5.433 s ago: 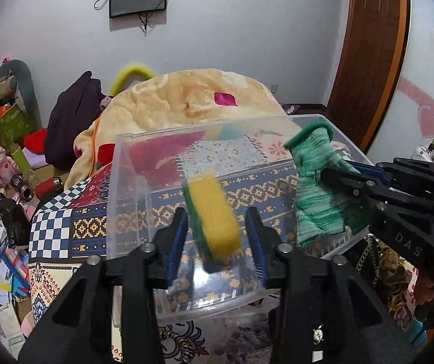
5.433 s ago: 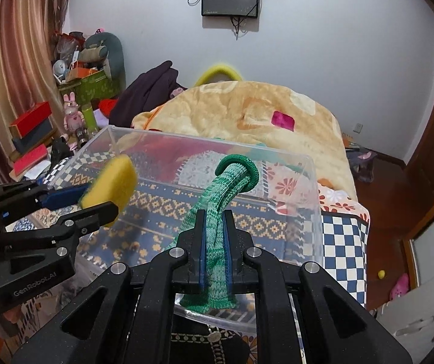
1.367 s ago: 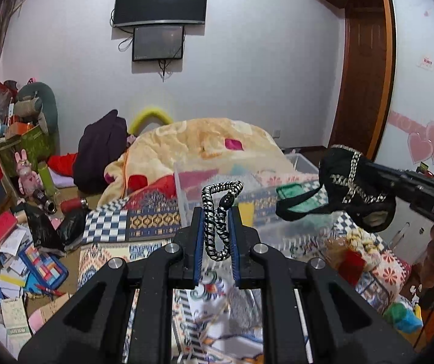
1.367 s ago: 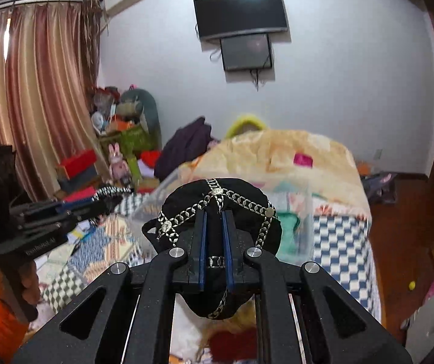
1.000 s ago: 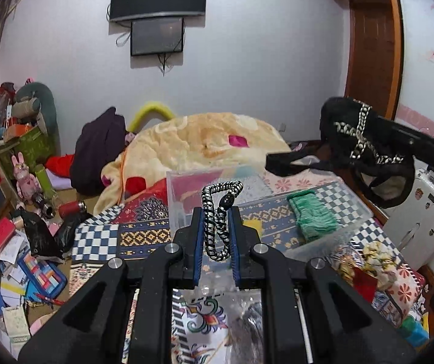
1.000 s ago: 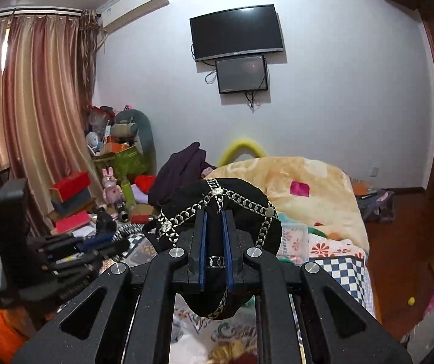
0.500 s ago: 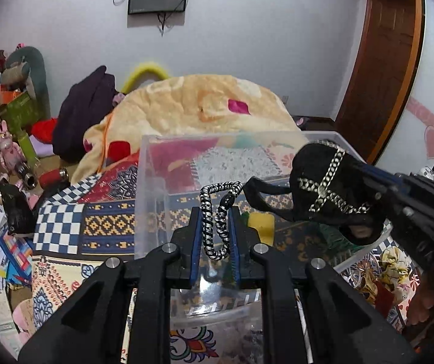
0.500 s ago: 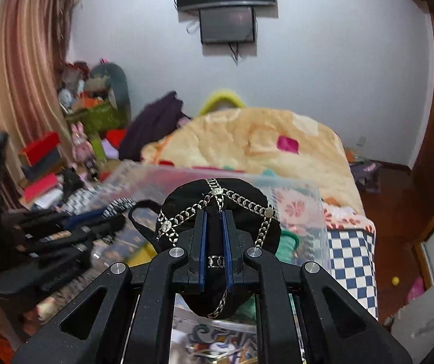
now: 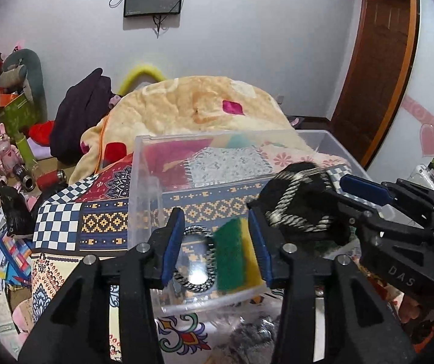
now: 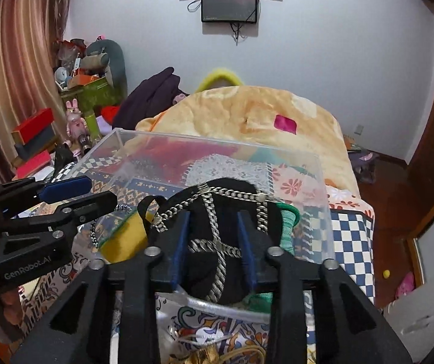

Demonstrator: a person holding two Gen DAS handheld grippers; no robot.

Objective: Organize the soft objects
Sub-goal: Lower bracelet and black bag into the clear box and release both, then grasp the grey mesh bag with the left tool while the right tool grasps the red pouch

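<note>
Right gripper (image 10: 214, 242) hangs spread wide over the clear bin (image 10: 323, 200), black chain-trimmed pouch (image 10: 217, 209) sitting loose between its blue pads. Yellow sponge (image 10: 126, 239) lies left of it, green knit piece (image 10: 288, 227) right. Left gripper (image 10: 77, 194) is parted too.

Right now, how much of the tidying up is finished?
Done: the sponge, green knit piece and striped hair tie lie in the clear box. In hand: nothing is gripped. The left tongs and right tongs are open, and the black chain cap sits blurred at the box's near edge, maybe not settled. Left: some small bits in front of the box.
</note>
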